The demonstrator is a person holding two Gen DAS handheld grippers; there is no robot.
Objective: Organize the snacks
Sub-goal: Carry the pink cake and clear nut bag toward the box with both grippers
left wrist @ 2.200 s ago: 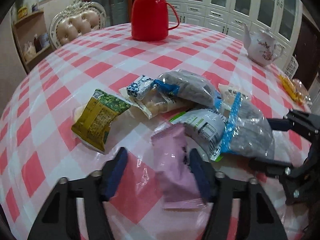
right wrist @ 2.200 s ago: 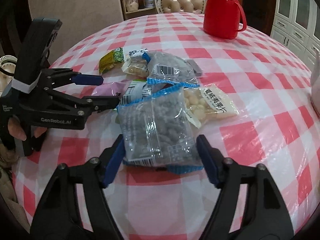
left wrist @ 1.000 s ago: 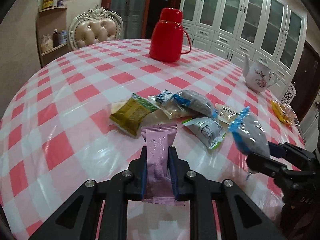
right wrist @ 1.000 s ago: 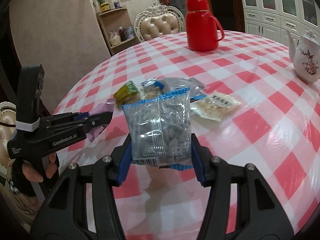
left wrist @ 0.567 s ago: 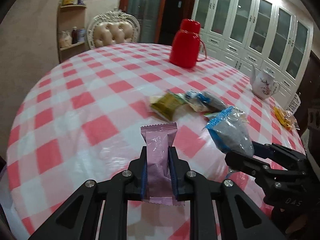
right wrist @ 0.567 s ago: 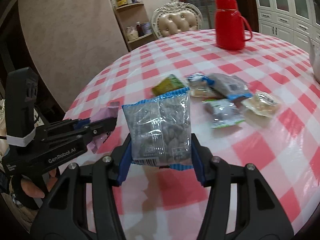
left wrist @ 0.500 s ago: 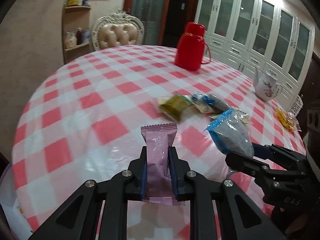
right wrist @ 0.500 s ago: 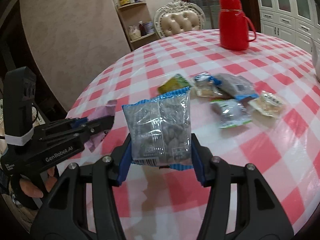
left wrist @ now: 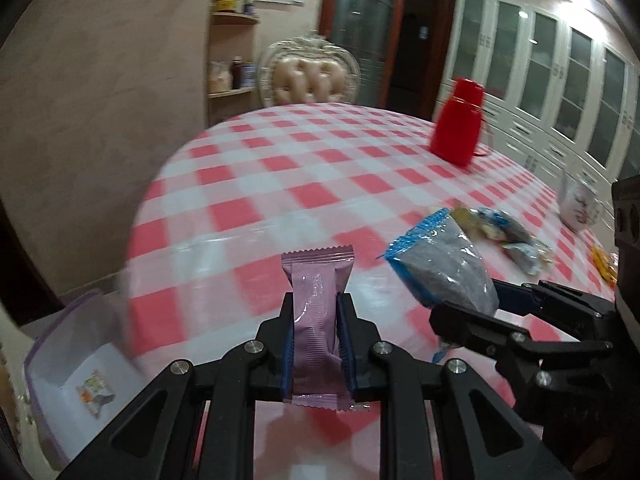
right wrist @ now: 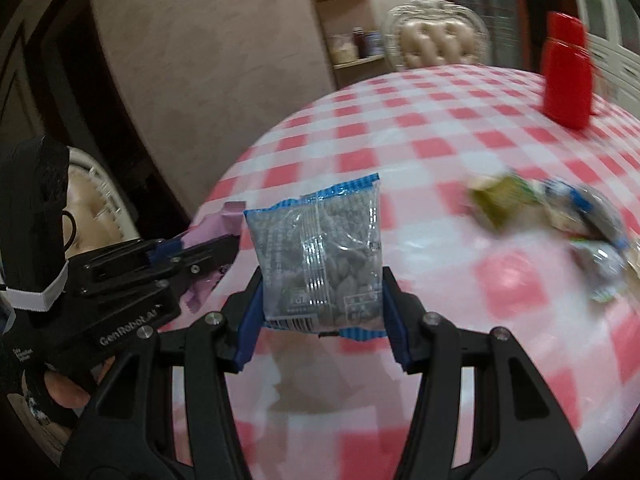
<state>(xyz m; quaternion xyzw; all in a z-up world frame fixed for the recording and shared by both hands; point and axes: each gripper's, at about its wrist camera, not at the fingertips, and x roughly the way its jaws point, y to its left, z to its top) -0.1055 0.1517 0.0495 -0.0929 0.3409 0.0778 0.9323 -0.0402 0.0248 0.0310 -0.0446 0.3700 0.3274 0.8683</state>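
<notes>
My left gripper (left wrist: pixel 316 312) is shut on a pink snack packet (left wrist: pixel 317 320), held upright above the near-left part of the checked table. My right gripper (right wrist: pixel 322 292) is shut on a clear, blue-edged bag of dark snacks (right wrist: pixel 320 256), also lifted off the table. The left wrist view shows that bag (left wrist: pixel 444 268) and the right gripper (left wrist: pixel 496 308) just to the right of the pink packet. From the right wrist view, the left gripper (right wrist: pixel 224 248) with the pink packet (right wrist: pixel 218 228) sits to the left. The remaining snack packets (left wrist: pixel 500 236) lie in a blurred cluster at mid-right of the table.
A clear plastic box with a purple rim (left wrist: pixel 72 364) sits below the table's left edge, with a small packet inside. A red thermos (left wrist: pixel 458 128) and a white teapot (left wrist: pixel 578 204) stand far on the table (left wrist: pixel 280 184). A padded chair (left wrist: pixel 310 76) stands behind. A hand (right wrist: pixel 60 392) holds the left gripper.
Both grippers have swung left together, carrying their packets away from the snack pile toward the table's left edge. The plastic box has come into the left wrist view.
</notes>
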